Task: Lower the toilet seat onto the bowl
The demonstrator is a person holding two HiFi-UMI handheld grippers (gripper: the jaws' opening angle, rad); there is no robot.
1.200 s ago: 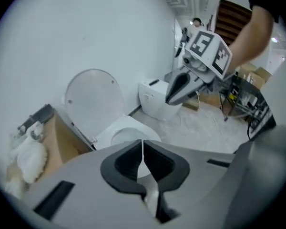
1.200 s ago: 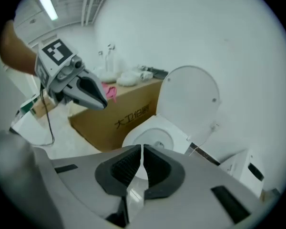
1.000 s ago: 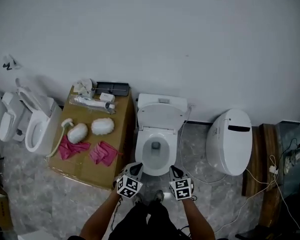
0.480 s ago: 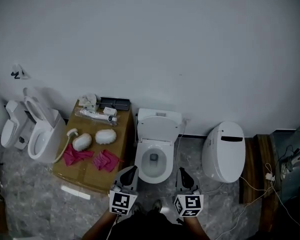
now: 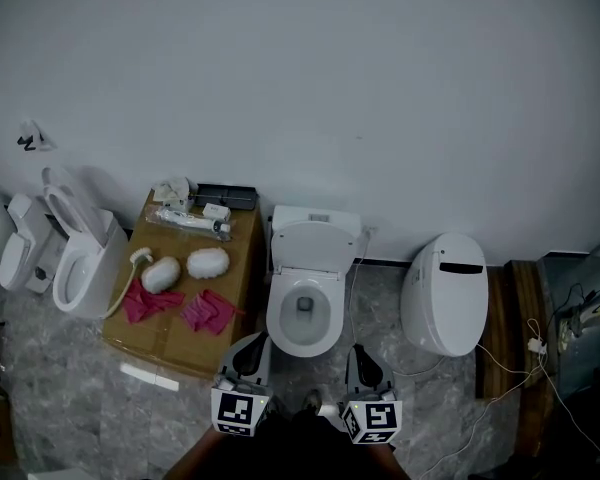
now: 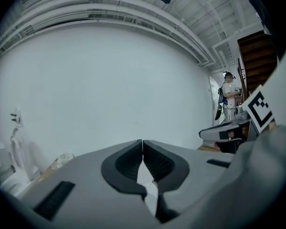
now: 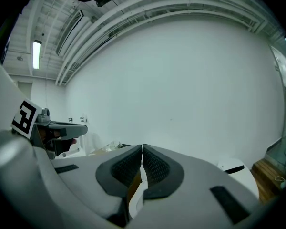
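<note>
My left gripper (image 5: 252, 344) and right gripper (image 5: 360, 354): jaws together, empty, short of the toilet seat (image 5: 315, 246), upright against tank (image 5: 316, 215). Risk: shut tips slip off it; seat slams onto bowl (image 5: 280, 330).

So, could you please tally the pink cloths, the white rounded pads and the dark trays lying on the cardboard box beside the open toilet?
Pink cloths: 2
White rounded pads: 2
Dark tray: 1
Total: 5
</note>
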